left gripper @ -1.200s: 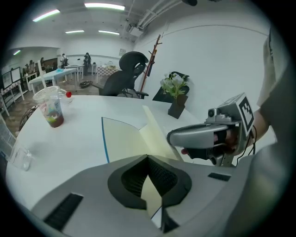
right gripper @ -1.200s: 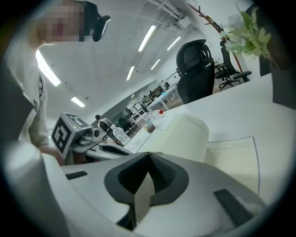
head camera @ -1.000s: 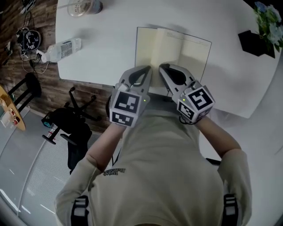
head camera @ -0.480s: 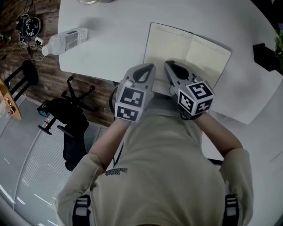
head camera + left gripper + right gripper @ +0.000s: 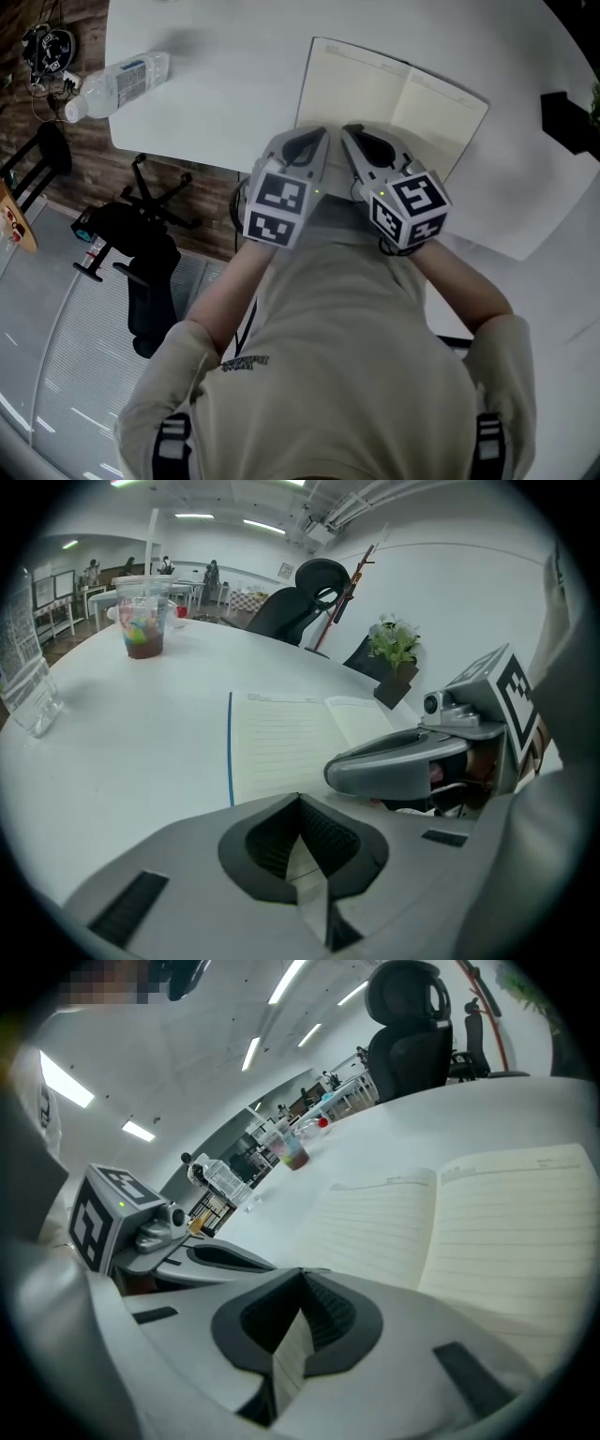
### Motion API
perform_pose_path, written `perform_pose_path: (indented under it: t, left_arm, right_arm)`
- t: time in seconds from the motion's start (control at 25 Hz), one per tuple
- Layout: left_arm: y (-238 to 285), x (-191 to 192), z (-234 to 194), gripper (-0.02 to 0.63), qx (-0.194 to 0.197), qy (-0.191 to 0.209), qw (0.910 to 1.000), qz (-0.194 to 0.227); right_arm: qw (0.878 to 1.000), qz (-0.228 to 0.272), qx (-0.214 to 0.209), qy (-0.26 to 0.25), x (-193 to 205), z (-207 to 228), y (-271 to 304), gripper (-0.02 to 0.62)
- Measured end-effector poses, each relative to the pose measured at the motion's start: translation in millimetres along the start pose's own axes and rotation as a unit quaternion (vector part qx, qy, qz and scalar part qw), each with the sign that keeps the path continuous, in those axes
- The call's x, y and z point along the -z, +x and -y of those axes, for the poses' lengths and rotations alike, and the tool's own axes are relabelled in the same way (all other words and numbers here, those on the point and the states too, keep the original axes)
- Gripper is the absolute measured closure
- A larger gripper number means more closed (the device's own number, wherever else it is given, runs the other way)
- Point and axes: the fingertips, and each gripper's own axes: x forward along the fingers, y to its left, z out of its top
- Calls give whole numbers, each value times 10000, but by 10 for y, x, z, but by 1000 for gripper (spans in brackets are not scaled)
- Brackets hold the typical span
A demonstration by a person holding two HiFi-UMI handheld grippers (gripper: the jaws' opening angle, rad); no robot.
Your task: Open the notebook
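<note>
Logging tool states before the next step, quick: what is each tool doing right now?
Left tool: closed, at the near edge of the open cream lined notebook; nothing visibly held.
Right tool: closed, nothing visibly held.

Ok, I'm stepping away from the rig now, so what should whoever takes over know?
Left gripper: jaws together, tip at the notebook's near edge.
Right gripper: jaws together, right beside it at the same edge.
Notebook: lying open and flat on the white table, lined pages up.
Done: the notebook is open.
Left: probably just pulling both grippers back; I see nothing clearly held in either.
</note>
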Motion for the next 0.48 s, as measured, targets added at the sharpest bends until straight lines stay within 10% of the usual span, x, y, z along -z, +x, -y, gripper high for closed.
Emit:
perform_pose_path:
  t: [0.48]
  left_arm:
    - [-57, -295, 148, 594, 22, 338, 9992, 205]
  right_arm:
    - [9986, 466, 209, -113, -220, 112, -252, 591]
